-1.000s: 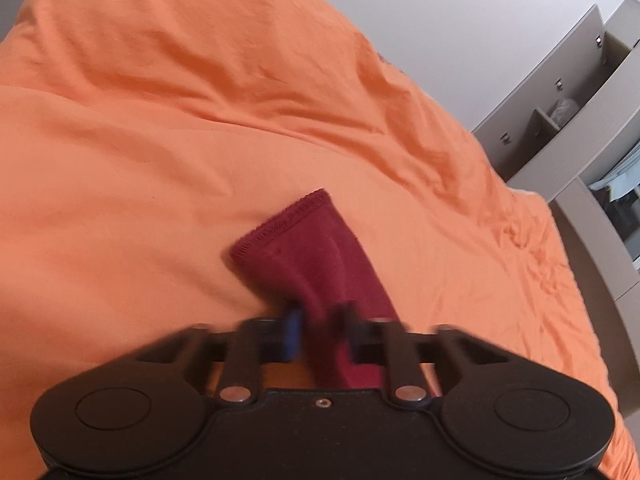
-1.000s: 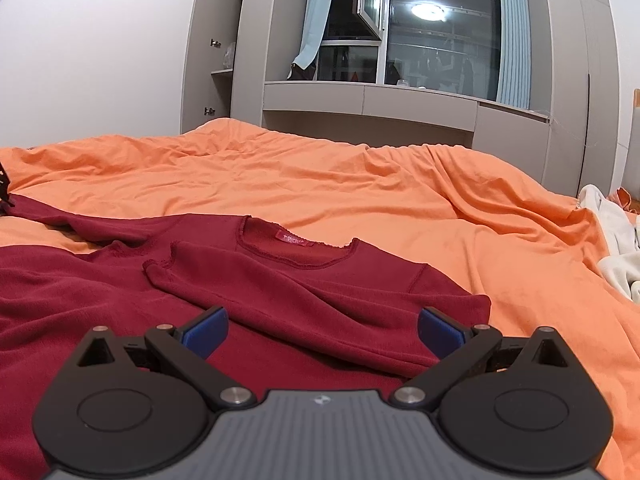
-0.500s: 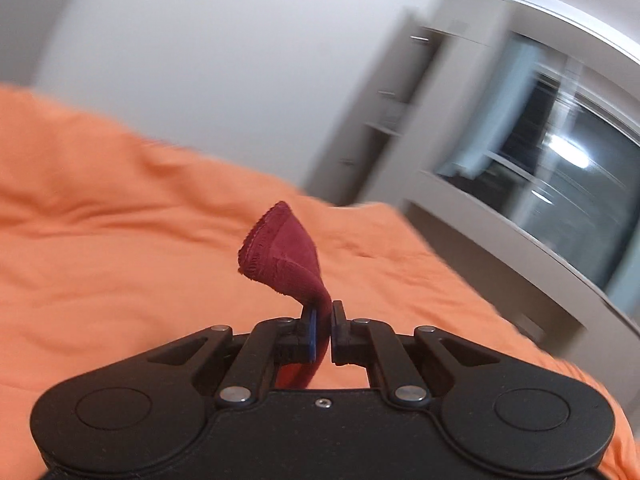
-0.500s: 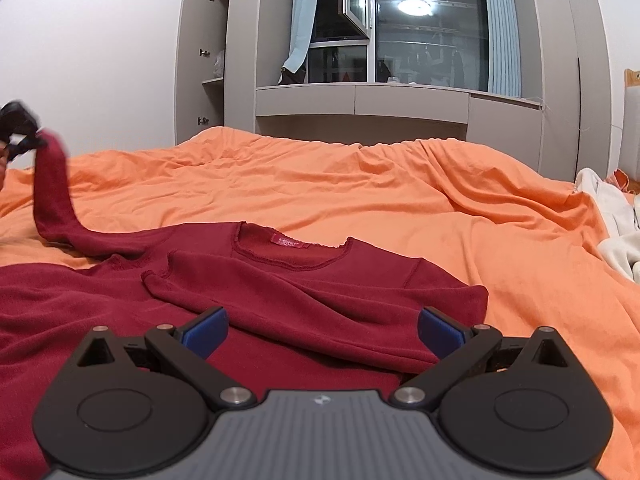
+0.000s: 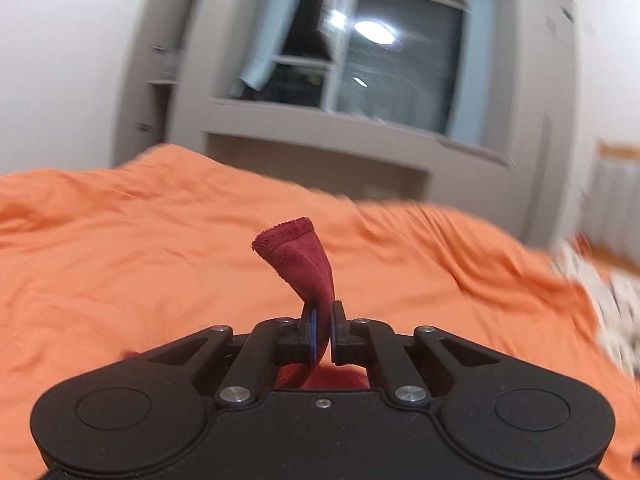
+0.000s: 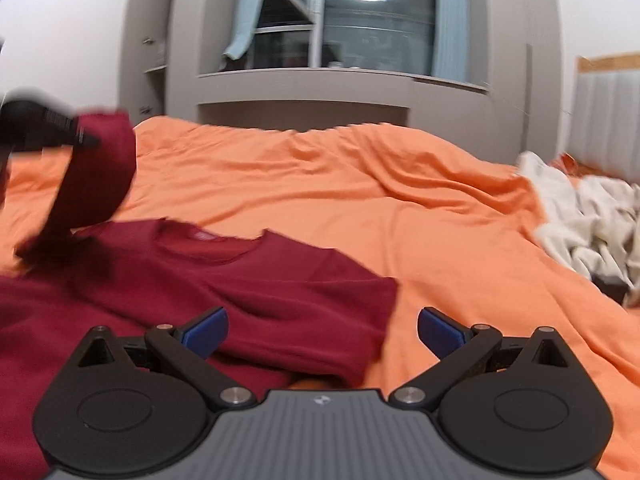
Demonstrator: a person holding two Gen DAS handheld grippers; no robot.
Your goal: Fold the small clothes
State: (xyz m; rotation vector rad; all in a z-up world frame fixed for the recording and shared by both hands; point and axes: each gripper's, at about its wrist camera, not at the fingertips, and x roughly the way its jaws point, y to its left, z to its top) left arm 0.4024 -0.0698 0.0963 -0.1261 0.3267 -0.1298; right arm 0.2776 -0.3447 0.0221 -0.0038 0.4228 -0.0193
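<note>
A dark red long-sleeved shirt lies flat on the orange bed cover, collar away from me, one sleeve folded across its chest. My left gripper is shut on the cuff of the other sleeve, which sticks up beyond the fingers. In the right wrist view the left gripper holds that sleeve lifted above the shirt's left side. My right gripper is open and empty, low over the shirt's near right part.
A crumpled white cloth lies on the bed at the right. Grey cupboards and a dark window stand behind the bed. A wooden-edged headboard is at the far right.
My left gripper has lifted the sleeve cuff off the bed and swung it right, toward the shirt's body. My right gripper has shifted slightly right and stays open.
</note>
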